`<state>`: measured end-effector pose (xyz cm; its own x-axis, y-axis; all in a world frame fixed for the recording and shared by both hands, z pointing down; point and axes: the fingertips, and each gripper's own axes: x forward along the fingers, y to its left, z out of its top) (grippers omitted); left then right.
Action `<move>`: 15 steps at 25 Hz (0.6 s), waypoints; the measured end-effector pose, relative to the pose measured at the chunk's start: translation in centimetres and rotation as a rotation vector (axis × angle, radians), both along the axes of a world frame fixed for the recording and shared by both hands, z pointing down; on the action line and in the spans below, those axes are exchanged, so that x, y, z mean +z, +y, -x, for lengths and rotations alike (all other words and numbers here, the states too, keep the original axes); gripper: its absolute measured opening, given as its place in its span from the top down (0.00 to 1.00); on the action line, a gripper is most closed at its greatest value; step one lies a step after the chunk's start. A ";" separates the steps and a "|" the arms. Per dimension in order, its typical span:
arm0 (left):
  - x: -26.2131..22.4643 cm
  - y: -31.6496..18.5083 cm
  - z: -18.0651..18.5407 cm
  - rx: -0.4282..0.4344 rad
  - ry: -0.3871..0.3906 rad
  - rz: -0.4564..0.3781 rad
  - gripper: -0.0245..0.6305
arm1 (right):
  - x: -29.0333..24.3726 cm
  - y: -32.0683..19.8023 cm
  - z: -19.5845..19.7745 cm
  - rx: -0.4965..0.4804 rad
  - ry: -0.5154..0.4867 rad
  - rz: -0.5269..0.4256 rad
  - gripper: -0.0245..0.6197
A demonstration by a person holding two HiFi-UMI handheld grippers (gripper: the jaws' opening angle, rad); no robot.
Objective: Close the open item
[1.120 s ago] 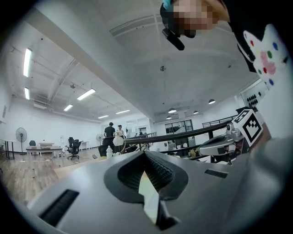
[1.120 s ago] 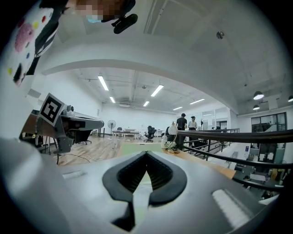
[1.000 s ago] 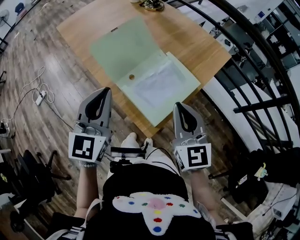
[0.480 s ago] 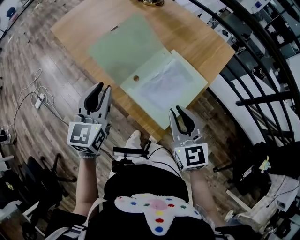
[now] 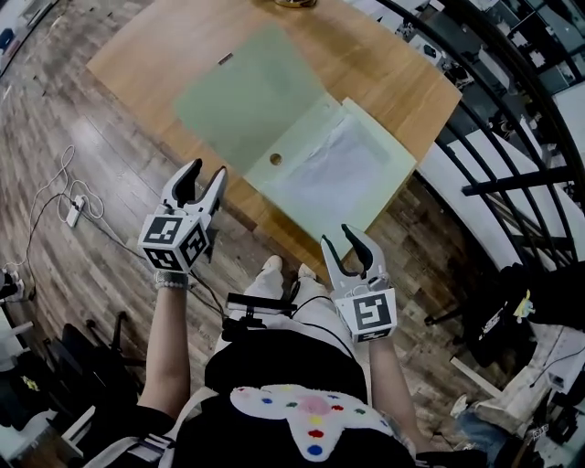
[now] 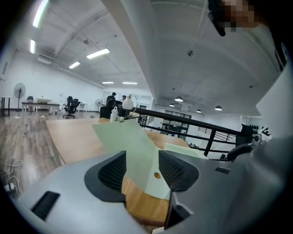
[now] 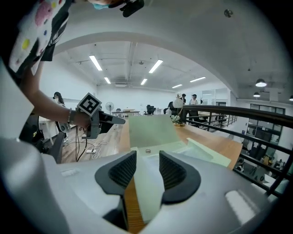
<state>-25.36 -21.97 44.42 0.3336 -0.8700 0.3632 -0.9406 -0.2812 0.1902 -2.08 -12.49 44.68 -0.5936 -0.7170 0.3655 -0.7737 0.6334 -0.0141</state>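
Observation:
A pale green folder [image 5: 302,151] lies open on the wooden table [image 5: 174,46], its flap spread flat toward the far left and a small snap [image 5: 275,159] at the fold. White paper shows inside the pocket half [image 5: 343,169]. My left gripper [image 5: 204,174] hovers over the floor just off the table's near-left edge, its jaws opening with nothing between them. My right gripper [image 5: 343,239] hangs in front of the table's near corner, its jaws opening too, also empty. The folder [image 6: 132,146] lies ahead of the left gripper [image 6: 142,169] and the folder [image 7: 151,132] ahead of the right gripper [image 7: 147,171].
A black railing [image 5: 494,137] runs along the table's right side. Cables and a power strip [image 5: 71,208] lie on the wood floor at the left. A small object [image 5: 292,3] sits at the table's far edge. The person's legs are below the grippers.
Both grippers' jaws have gone from shut to spread apart. The right gripper has dropped lower in the head view, away from the table edge, and the left has turned slightly inward.

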 end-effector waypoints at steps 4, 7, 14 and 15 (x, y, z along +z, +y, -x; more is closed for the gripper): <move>2.9 -1.5 1.4 0.008 0.081 0.071 0.61 | 1.4 0.4 1.1 0.030 0.011 0.044 0.73; 4.5 -2.7 2.2 0.003 0.131 0.101 0.60 | 2.3 0.7 1.3 0.052 0.038 0.060 0.73; 6.8 -5.4 2.7 0.013 0.156 0.114 0.60 | 5.0 1.0 1.3 0.095 0.059 0.116 0.73; 7.0 -5.7 2.6 0.015 0.169 0.119 0.60 | 5.3 1.0 1.2 0.099 0.063 0.122 0.73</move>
<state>-27.92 -27.66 51.42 0.4109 -0.8187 0.4012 -0.8885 -0.2610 0.3775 -3.28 -11.46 49.99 -0.4958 -0.7185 0.4878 -0.8339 0.5507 -0.0364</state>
